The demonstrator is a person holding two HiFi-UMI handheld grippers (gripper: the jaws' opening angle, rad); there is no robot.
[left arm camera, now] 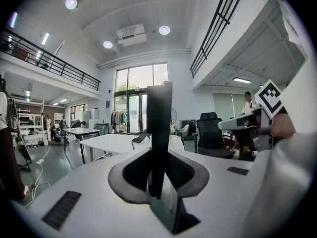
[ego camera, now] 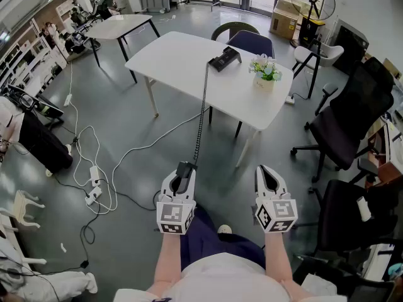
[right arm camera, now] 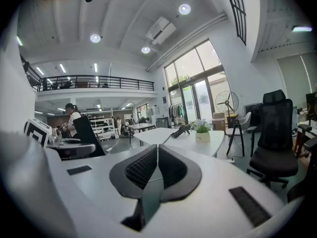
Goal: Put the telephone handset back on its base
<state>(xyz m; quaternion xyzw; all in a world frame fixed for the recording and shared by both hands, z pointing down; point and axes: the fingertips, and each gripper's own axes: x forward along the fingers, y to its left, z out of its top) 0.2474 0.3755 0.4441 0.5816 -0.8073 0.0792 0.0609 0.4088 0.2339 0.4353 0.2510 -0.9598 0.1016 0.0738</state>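
Note:
The black telephone handset stands upright between the jaws of my left gripper, which is shut on it. In the left gripper view the handset rises as a dark slab from between the pads. Its coiled cord stretches across the floor gap to the black base on the far white table. The base looks small and distant. My right gripper is level beside the left, shut with nothing in it; in its own view the right gripper faces the base.
A potted flower stands on the table right of the base. Two chairs sit behind the table, black office chairs at the right. Cables and a power strip lie on the floor at the left. A second table stands farther back.

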